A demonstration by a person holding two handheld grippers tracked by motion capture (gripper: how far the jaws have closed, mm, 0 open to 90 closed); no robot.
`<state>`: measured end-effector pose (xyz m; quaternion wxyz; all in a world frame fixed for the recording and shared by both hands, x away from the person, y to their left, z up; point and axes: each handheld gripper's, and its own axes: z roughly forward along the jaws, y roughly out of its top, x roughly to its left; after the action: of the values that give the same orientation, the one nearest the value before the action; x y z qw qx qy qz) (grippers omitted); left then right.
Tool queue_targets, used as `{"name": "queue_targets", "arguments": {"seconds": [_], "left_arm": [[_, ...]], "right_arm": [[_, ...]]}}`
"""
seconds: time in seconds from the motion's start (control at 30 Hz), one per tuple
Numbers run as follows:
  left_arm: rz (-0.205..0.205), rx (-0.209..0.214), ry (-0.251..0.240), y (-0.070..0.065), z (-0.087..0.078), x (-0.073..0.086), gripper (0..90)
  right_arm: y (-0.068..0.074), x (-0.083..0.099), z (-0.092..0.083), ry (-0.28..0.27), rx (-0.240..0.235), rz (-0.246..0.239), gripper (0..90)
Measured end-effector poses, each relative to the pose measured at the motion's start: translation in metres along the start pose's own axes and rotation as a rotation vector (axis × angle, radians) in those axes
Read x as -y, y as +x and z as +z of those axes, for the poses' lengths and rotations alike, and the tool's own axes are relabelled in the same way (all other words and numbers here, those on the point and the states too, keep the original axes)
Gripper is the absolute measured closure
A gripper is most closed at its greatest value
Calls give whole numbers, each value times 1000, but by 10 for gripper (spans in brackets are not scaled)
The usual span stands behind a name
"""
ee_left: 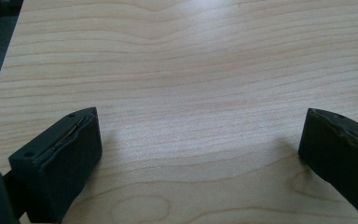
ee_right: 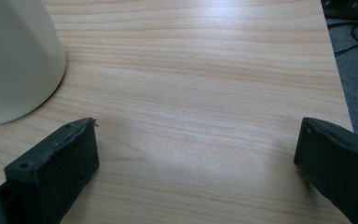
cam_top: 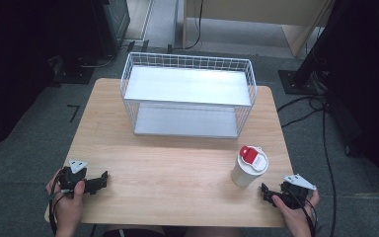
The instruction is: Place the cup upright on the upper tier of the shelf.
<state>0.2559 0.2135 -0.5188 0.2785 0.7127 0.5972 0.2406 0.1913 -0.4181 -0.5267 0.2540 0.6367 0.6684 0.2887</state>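
A white cup with a red flap on its lid (cam_top: 249, 168) stands upright near the front right of the wooden table (cam_top: 177, 163). My right gripper (cam_top: 267, 191) rests on the table just right of and nearer than the cup, apart from it. In the right gripper view the right gripper (ee_right: 199, 122) is open over bare wood, with the cup's wall (ee_right: 14, 60) at the upper left. My left gripper (cam_top: 100, 180) lies at the table's front left corner. In the left gripper view the left gripper (ee_left: 201, 116) is open, nothing between its jaws.
A white wire rack with two shelves (cam_top: 187, 102) stands at the back middle of the table, open side facing me. Black cables (cam_top: 321, 113) run over the floor to the right. The table's right edge (ee_right: 335, 70) lies close to my right gripper.
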Motion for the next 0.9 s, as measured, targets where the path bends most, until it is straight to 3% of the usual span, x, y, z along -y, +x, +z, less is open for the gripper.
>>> {"name": "queue_targets", "arguments": {"seconds": [0.23, 0.5, 0.7, 0.73, 0.83, 0.9], "left_arm": [[0, 0, 0, 0, 0, 0, 0], [0, 0, 0, 0, 0, 0, 0], [0, 0, 0, 0, 0, 0, 0], [0, 0, 0, 0, 0, 0, 0], [0, 0, 0, 0, 0, 0, 0], [0, 0, 0, 0, 0, 0, 0]], "right_arm": [[3, 1, -2, -10, 19, -16, 0], [17, 0, -9, -57, -32, -39, 0], [30, -1, -16, -97, -89, -62, 0], [34, -2, -17, -105, -116, -64, 0], [38, -6, -19, -137, -171, -41, 0], [40, -7, -21, -148, -181, -41, 0]]}}
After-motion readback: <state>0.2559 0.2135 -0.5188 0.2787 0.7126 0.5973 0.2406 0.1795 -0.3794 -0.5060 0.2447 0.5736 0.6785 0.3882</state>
